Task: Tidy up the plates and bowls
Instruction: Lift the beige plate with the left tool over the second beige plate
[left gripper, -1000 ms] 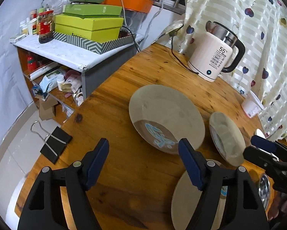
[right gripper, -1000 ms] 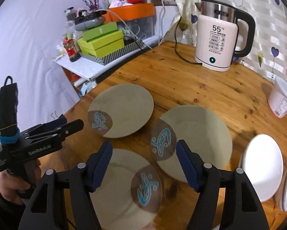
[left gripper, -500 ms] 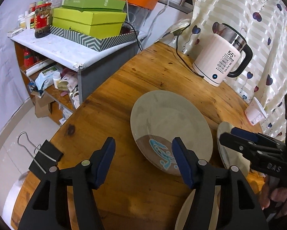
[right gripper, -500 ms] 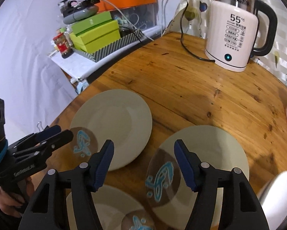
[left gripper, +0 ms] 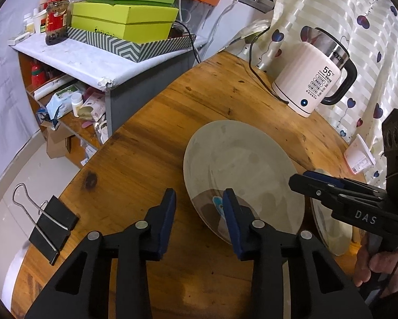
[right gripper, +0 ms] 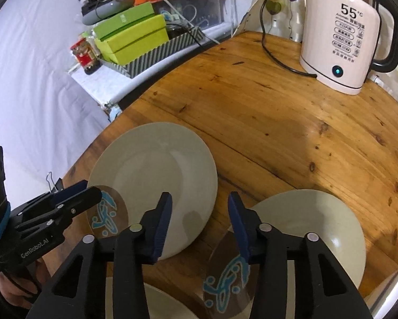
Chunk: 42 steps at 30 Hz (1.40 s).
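Now your left gripper point(left gripper: 199, 207) marked "GenRobot.AI" and right gripper point(right gripper: 199, 214) marked "DAS" are closing on nothing, straddling plate rims, with the nearer plate point(right gripper: 156, 183) well short of the "55°C" kettle point(right gripper: 342, 37).

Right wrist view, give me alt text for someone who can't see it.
The right tool, jaws closing with nothing gripped, hangs over a wooden table between two beige plates with blue motifs. The left tool reaches the left plate's near rim; a white kettle stands at the back.
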Available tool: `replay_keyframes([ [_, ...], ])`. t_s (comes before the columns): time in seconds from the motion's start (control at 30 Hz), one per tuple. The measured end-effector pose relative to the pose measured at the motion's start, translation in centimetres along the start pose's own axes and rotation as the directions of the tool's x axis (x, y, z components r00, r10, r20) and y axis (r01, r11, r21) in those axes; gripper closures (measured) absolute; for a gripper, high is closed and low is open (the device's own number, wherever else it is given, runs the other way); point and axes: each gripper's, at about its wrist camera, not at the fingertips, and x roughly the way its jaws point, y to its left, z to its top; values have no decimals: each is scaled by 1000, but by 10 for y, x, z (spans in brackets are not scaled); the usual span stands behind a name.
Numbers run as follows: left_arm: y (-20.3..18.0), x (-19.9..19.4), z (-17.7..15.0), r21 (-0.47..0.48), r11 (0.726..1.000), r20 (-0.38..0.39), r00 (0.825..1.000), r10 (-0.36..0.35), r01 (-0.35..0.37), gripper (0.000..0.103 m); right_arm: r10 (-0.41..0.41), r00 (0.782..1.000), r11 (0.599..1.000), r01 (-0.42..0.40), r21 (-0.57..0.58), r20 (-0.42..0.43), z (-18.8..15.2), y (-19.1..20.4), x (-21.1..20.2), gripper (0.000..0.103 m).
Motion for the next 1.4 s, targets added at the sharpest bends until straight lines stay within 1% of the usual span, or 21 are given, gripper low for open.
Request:
replay_keyframes([
  [0.03,0,0,0,0,1000,0,1000,0,0,65,2,1000,1000,-2,-1,-4,1,0,2,64],
  [0.1,0,1,0,0,1000,-2,1000,-2,2,67,8,1000,1000,-8,-1,-13,2,0,6,71],
  [0.17,-1,2,0,2,1000,-5,1000,-5,5,72,8,1000,1000,-8,2,-18,1,0,8,74],
  [0.3,-4,2,-1,10,1000,-4,1000,-8,8,75,9,1000,1000,-8,14,-21,1,-3,8,79],
  [0.53,-5,0,-1,8,1000,4,1000,-4,4,75,14,1000,1000,-13,26,-16,0,-3,7,80],
  [0.93,-10,-21,1,25,1000,29,1000,4,-5,75,21,1000,999,-21,28,10,-1,2,-11,80],
  [1.13,-18,-36,-6,39,999,35,999,0,-2,75,19,1000,999,-19,38,20,-11,6,-27,80],
  [1.4,-31,-56,-23,75,997,33,999,-16,14,75,2,999,998,-4,61,32,-35,8,-53,80],
])
